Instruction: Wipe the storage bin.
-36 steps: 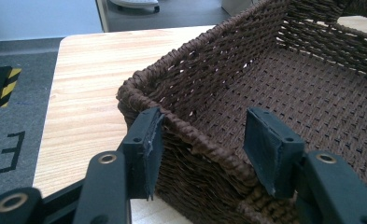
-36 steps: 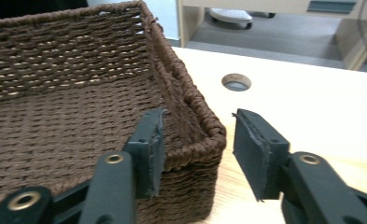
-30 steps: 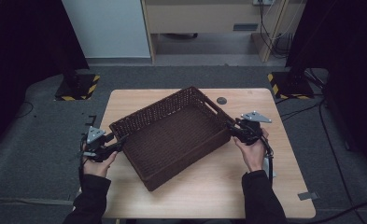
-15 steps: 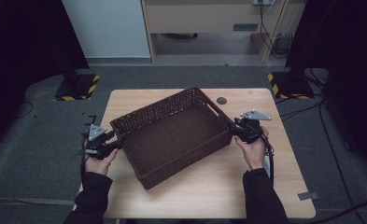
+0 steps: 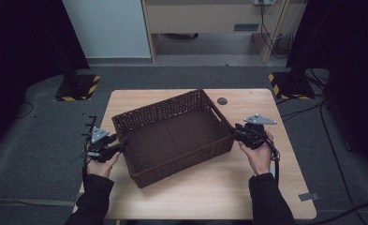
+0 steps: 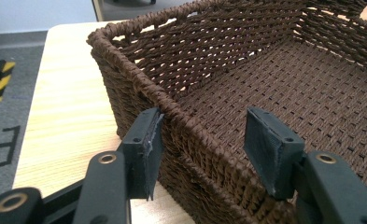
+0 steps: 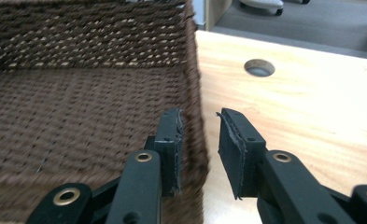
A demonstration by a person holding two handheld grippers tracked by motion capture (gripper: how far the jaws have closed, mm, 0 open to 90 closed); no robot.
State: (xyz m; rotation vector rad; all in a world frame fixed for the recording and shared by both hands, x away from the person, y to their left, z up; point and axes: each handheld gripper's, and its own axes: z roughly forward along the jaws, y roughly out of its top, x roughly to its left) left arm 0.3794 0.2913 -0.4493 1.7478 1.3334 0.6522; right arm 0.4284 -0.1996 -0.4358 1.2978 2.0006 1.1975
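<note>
Left tongs (image 6: 200, 144) gape astride the basket (image 5: 174, 136) rim, ungripped. Right tongs (image 7: 200, 149), just narrowing on the far-right wall, apparently not clamped. Uneven grip risks tipping.

Basket (image 5: 172, 133): dark brown woven wicker or twisted cord, rough and ribbed, matt, with light gaps showing through the weave of its walls; the rim is a thicker braided twist. Table (image 5: 247, 187): pale wood-grain top, smooth, low satin sheen, with a round grey grommet (image 5: 222, 101) set into it, plastic-looking. Left gripper (image 6: 202, 149): black plastic jaws, matt with a slight sheen, brass-coloured metal rivets; pads (image 6: 265, 144) finely ribbed rubber, frayed at the edges. Right gripper (image 7: 200, 149): same black plastic and brass rivets, worn rubbery pads. Grey plate (image 5: 260, 120) on it: flat matt metal look. Floor (image 5: 46, 140): grey carpet, coarse, matt. Sleeves (image 5: 270, 201): dark cloth.
</note>
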